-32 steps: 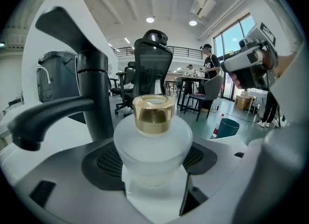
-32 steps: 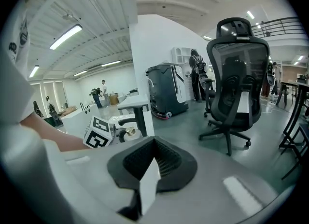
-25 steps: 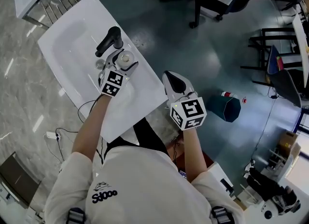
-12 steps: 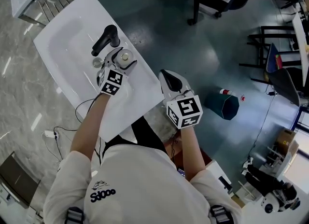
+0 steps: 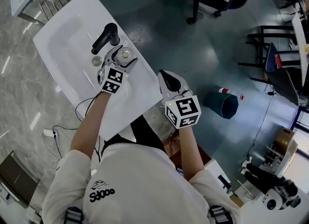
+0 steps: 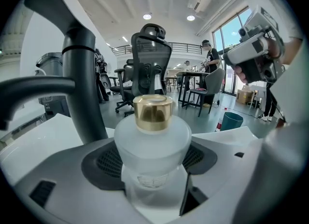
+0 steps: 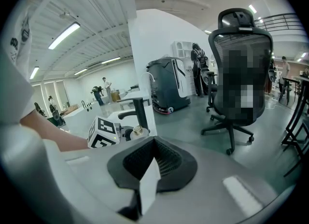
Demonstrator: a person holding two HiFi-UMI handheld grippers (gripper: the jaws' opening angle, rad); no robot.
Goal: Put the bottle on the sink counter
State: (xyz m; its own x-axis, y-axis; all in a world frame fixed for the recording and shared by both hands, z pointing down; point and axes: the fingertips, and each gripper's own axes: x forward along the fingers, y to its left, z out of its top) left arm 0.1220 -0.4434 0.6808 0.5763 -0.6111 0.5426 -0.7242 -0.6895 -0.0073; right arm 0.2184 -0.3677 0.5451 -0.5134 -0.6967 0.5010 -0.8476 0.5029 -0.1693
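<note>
A frosted bottle (image 5: 125,54) with a gold cap stands upright on the white sink counter (image 5: 140,85), right beside the black faucet (image 5: 106,37). My left gripper (image 5: 121,59) has its jaws around the bottle's body. In the left gripper view the bottle (image 6: 152,146) fills the gap between both pads, with the faucet (image 6: 79,73) just behind it on the left. My right gripper (image 5: 169,80) hovers off the counter's near right edge, jaws together, holding nothing. In the right gripper view, the right gripper (image 7: 152,165) looks toward the bottle (image 7: 139,131).
The sink basin (image 5: 72,49) with its drain lies left of the faucet. A teal bin (image 5: 222,105) stands on the floor to the right. Office chairs and desks fill the room beyond. Cables trail on the floor below the counter.
Almost nothing differs: the left gripper stays around the bottle beside the faucet, and the right gripper has drifted slightly left.
</note>
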